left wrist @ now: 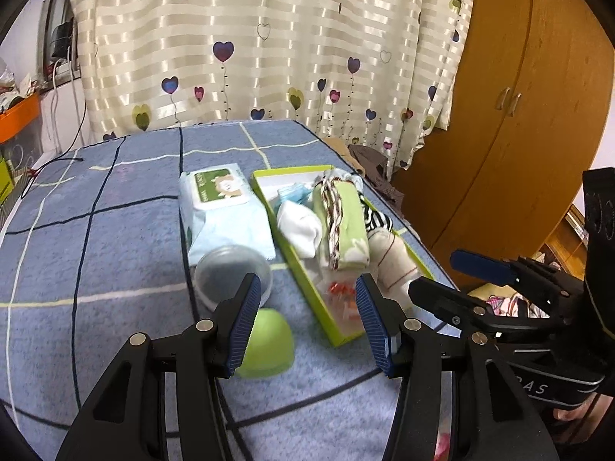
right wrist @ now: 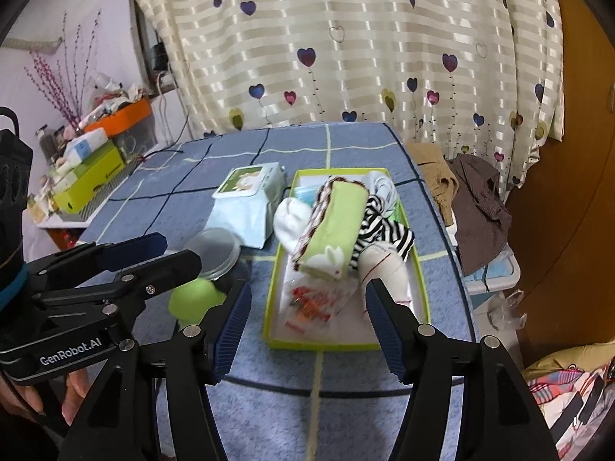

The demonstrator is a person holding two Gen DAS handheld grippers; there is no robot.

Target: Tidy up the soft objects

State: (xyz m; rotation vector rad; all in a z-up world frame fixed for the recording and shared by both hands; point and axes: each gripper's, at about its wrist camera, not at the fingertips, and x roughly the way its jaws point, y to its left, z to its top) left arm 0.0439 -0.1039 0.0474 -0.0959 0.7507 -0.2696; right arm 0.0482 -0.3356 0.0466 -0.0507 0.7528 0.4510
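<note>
A lime-green box (left wrist: 307, 272) (right wrist: 271, 299) lies on the blue checked cover. It holds a folded green cloth (left wrist: 346, 223) (right wrist: 338, 223), a white sock (left wrist: 301, 226) (right wrist: 292, 223), a black-and-white striped cloth (right wrist: 384, 234), a beige sock (left wrist: 396, 257) (right wrist: 384, 265) and a clear packet (right wrist: 311, 303). My left gripper (left wrist: 307, 319) is open and empty, near the box's front left corner. My right gripper (right wrist: 309, 326) is open and empty, above the box's front end. Each gripper also shows in the other's view, the right (left wrist: 442, 280) and the left (right wrist: 173, 249).
A wet-wipes pack (left wrist: 226, 211) (right wrist: 250, 199), a clear round tub (left wrist: 230, 272) (right wrist: 215, 249) and a green ball-like object (left wrist: 269, 342) (right wrist: 194, 299) lie left of the box. Brown clothes (right wrist: 476, 207) hang off the right edge. Cluttered shelf at left, curtain behind, wooden wardrobe (left wrist: 519, 115) at right.
</note>
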